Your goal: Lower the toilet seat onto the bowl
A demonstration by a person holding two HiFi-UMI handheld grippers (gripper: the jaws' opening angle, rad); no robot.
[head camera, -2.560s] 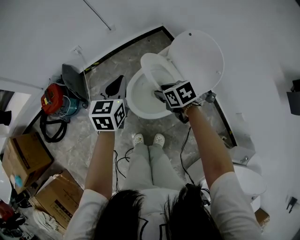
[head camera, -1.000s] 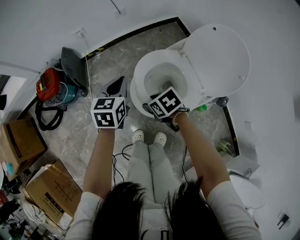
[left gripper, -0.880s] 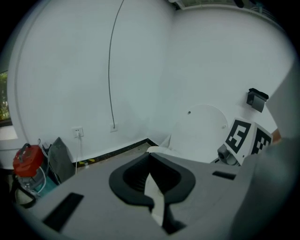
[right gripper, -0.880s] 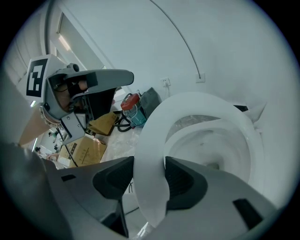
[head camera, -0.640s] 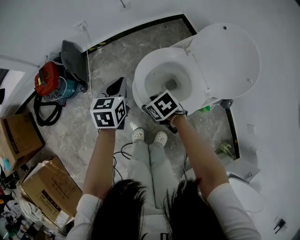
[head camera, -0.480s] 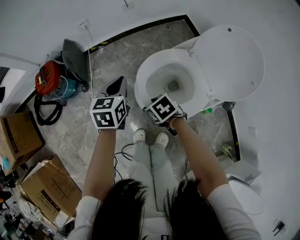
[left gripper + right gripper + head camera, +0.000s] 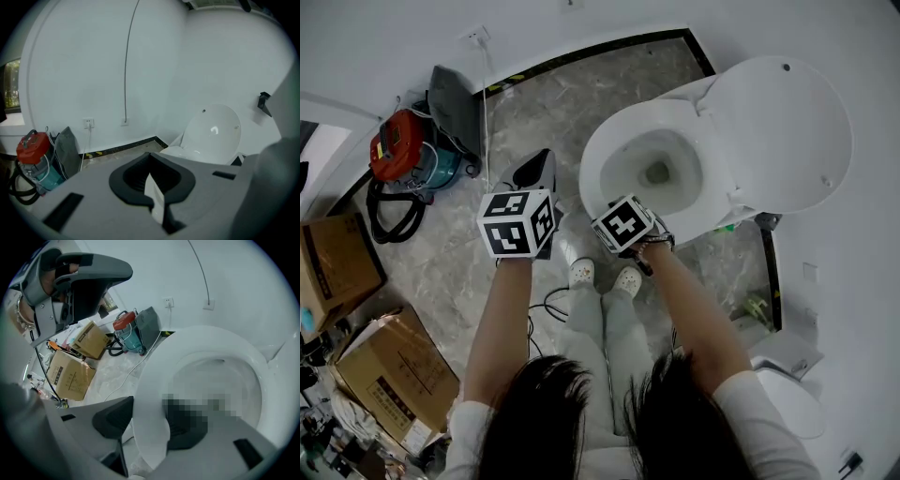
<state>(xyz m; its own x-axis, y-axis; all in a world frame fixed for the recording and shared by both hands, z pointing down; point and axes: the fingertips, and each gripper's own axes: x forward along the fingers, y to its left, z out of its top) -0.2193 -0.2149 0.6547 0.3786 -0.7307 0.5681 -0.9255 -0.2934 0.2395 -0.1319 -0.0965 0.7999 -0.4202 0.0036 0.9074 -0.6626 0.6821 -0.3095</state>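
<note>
The white toilet seat (image 7: 598, 155) lies down around the bowl's opening, while the round lid (image 7: 783, 131) stands raised behind it at the right. My right gripper (image 7: 606, 202) is at the seat's front edge. In the right gripper view the seat's rim (image 7: 206, 336) runs between the two dark pads (image 7: 115, 416), so this gripper (image 7: 150, 422) is shut on it. My left gripper (image 7: 534, 174) hovers over the floor left of the bowl, shut on nothing (image 7: 152, 180). The lid (image 7: 211, 133) shows ahead of it.
A red canister (image 7: 398, 150) and a dark grey case (image 7: 455, 103) stand by the wall at the left. Cardboard boxes (image 7: 333, 267) (image 7: 384, 375) lie at the lower left. Cables (image 7: 548, 305) trail by the person's shoes (image 7: 581, 274). A second white fixture (image 7: 787, 403) is at the lower right.
The seat came down from near the lid onto the bowl with my right gripper holding its front edge. That gripper moved down and toward the person. My left gripper stayed put.
</note>
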